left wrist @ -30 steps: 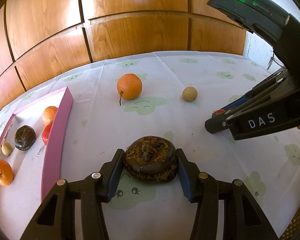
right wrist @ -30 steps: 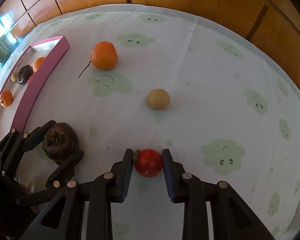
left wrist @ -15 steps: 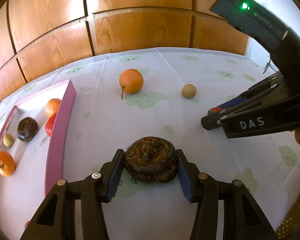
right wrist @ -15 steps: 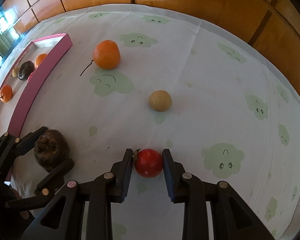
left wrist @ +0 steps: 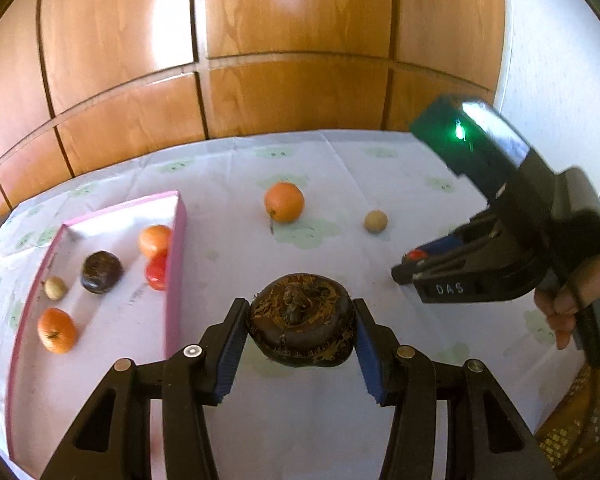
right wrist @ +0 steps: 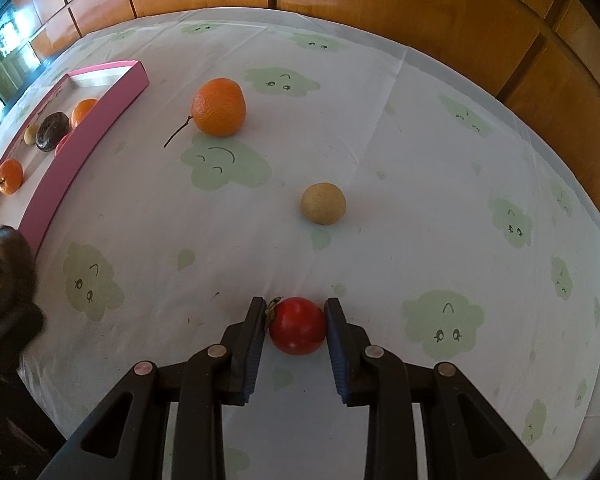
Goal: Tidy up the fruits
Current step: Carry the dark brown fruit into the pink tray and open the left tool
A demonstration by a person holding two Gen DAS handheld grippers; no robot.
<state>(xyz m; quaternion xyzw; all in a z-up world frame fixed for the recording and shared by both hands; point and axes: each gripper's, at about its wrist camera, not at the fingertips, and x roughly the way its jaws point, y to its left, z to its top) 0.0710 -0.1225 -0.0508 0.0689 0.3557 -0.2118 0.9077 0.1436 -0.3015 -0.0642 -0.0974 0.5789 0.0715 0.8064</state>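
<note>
My left gripper (left wrist: 300, 330) is shut on a dark brown, hairy fruit (left wrist: 300, 320) and holds it above the tablecloth, just right of the pink tray (left wrist: 176, 240). My right gripper (right wrist: 296, 326) is shut on a small red fruit (right wrist: 297, 331) low over the cloth; in the left wrist view it (left wrist: 410, 266) shows at the right with the red fruit (left wrist: 415, 255) at its tip. An orange (right wrist: 219, 107) and a small tan round fruit (right wrist: 323, 203) lie loose on the cloth. The tray holds two oranges (left wrist: 56, 330), a dark fruit (left wrist: 101, 272), a tan one and a red one.
A wooden panelled wall (left wrist: 260, 80) runs along the table's far edge. The tablecloth (right wrist: 420, 160) is white with green cloud faces. A person's hand (left wrist: 572, 296) grips the right tool's handle at the right edge of the left wrist view.
My left gripper has risen with the brown fruit and shifted toward the pink tray, so more of the tray's inside shows. The right gripper and its red fruit have stayed put.
</note>
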